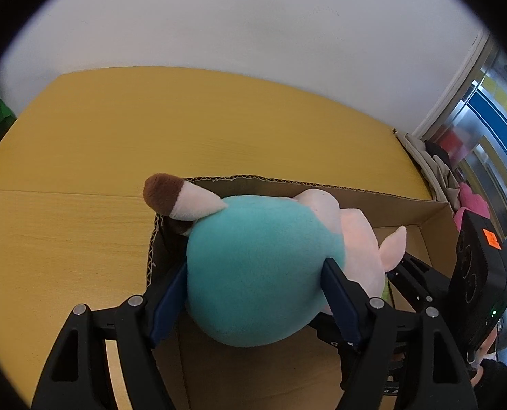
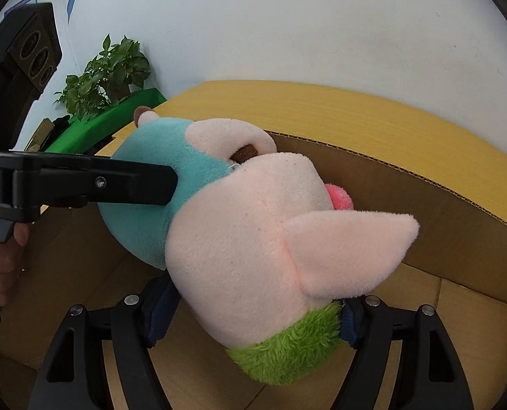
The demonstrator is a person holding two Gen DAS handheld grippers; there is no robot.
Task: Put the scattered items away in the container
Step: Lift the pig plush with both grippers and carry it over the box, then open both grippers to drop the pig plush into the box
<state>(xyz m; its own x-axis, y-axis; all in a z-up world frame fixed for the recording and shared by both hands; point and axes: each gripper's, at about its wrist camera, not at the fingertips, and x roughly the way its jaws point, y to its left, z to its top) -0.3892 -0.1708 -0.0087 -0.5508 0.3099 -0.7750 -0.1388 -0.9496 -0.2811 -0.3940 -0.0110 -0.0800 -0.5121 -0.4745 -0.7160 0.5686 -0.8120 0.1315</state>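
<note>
Yellow table point(image 1: 82, 130), cardboard box point(image 1: 373, 201) on it. Plush toy point(image 1: 253, 273) hangs over the open box; left gripper point(image 1: 253, 294) clamps its teal body, right gripper point(image 2: 250, 321) pinches the green-fringed end. Likely light, squashy; bulky parts grip best.

From my left wrist camera, my left gripper point(image 1: 255, 294) has its blue pads pressed into both sides of the plush toy point(image 1: 253, 273), gripping the teal body; the toy's brown-tipped limb pokes up past the rim of the cardboard box point(image 1: 424, 215); the box sits on the yellow table point(image 1: 117, 136); my right gripper point(image 1: 421, 285) shows beyond the toy's pink part.
</note>
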